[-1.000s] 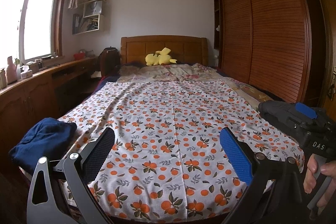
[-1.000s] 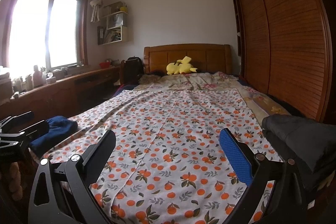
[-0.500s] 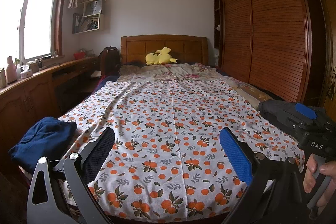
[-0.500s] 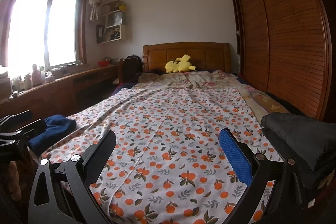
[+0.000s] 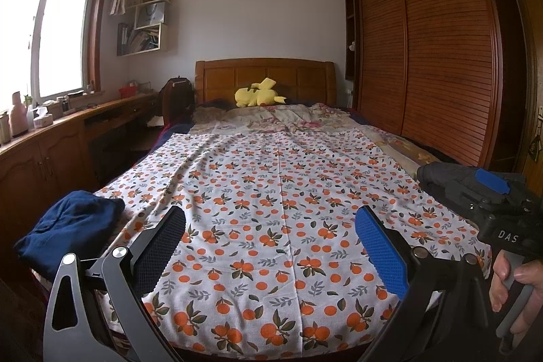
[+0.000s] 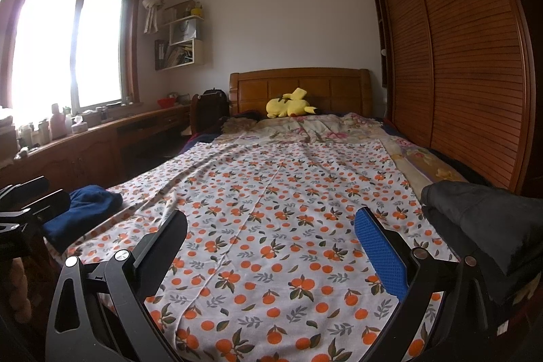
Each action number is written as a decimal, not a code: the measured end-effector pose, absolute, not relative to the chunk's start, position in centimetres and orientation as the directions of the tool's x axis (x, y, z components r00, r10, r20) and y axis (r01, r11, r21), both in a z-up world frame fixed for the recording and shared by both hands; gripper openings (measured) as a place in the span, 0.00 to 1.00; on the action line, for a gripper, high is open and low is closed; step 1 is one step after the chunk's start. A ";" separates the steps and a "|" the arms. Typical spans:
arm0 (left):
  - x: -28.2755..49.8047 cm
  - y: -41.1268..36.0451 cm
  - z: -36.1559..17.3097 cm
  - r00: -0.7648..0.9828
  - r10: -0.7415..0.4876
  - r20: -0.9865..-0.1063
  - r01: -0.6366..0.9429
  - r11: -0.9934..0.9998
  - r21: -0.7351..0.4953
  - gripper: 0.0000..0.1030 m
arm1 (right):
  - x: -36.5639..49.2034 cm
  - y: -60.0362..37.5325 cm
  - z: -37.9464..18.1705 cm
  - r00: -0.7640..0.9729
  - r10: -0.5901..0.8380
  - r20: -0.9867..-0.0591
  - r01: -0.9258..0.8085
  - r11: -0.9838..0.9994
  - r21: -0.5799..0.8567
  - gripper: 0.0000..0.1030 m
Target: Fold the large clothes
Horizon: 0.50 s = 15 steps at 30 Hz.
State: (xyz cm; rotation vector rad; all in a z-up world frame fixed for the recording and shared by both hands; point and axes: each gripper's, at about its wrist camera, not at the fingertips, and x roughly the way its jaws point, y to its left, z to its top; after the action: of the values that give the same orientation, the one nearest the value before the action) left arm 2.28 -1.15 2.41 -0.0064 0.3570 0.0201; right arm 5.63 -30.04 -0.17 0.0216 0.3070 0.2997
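Both tools are held level above the foot edge of the bed (image 5: pixel 390 138), pointing toward the headboard. The left gripper (image 5: pixel 271 236) and right gripper (image 6: pixel 271 236) both stand wide, gripping nothing, and a hand (image 5: pixel 519 297) wraps the right one's handle. A navy garment (image 5: pixel 68 226) lies crumpled at the bed's left foot corner, a dark jacket (image 6: pixel 482 212) at the right foot corner, on the orange-print sheet (image 6: pixel 271 209).

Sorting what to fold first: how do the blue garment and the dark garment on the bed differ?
The blue garment is navy and lies bunched at the bed's left edge; the dark garment is charcoal-black and heaped at the right edge. The blue one looks smaller, the dark one bulkier. Both are unfolded, resting on the orange-print sheet.
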 end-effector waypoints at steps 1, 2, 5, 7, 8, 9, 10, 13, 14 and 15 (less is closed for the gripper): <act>2.3 -1.2 2.4 0.937 0.019 -0.348 -0.021 1.000 -0.002 0.98 | 5.6 -30.0 -0.2 0.910 0.293 -0.294 -0.287 0.956 0.066 0.92; 2.2 -1.2 2.5 0.938 0.019 -0.346 -0.021 1.000 -0.001 0.98 | 5.6 -30.0 -0.1 0.910 0.293 -0.294 -0.287 0.956 0.066 0.92; 2.1 -1.3 2.6 0.939 0.019 -0.344 -0.020 1.000 0.000 0.98 | 5.6 -30.1 -0.1 0.909 0.293 -0.295 -0.287 0.956 0.067 0.93; 2.1 -1.3 2.6 0.939 0.020 -0.345 -0.021 1.000 0.000 0.98 | 5.6 -30.1 -0.2 0.910 0.292 -0.295 -0.286 0.956 0.066 0.92; 2.1 -1.3 2.6 0.939 0.019 -0.345 -0.021 1.000 0.000 0.98 | 5.6 -30.2 -0.2 0.910 0.292 -0.295 -0.286 0.956 0.066 0.92; 2.1 -1.3 2.6 0.939 0.020 -0.345 -0.021 1.000 0.000 0.98 | 5.6 -30.1 -0.2 0.909 0.293 -0.296 -0.286 0.956 0.066 0.92; 2.1 -1.3 2.6 0.939 0.020 -0.345 -0.021 1.000 0.000 0.98 | 5.6 -30.1 -0.2 0.910 0.292 -0.296 -0.286 0.956 0.066 0.93; 2.1 -1.3 2.6 0.939 0.020 -0.344 -0.021 1.000 -0.002 0.98 | 5.6 -30.2 -0.2 0.910 0.292 -0.295 -0.285 0.956 0.066 0.92; 2.1 -1.3 2.6 0.939 0.020 -0.344 -0.021 1.000 -0.001 0.98 | 5.6 -30.2 -0.2 0.910 0.292 -0.295 -0.286 0.956 0.066 0.92; 2.1 -1.3 2.6 0.939 0.020 -0.344 -0.022 1.000 -0.001 0.98 | 5.6 -30.2 -0.2 0.910 0.292 -0.295 -0.286 0.956 0.066 0.92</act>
State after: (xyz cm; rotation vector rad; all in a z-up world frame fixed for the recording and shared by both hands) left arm 2.12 -1.29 2.56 -0.0044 0.3510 0.0215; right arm 5.64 -30.18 -0.19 0.0216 0.3078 0.2980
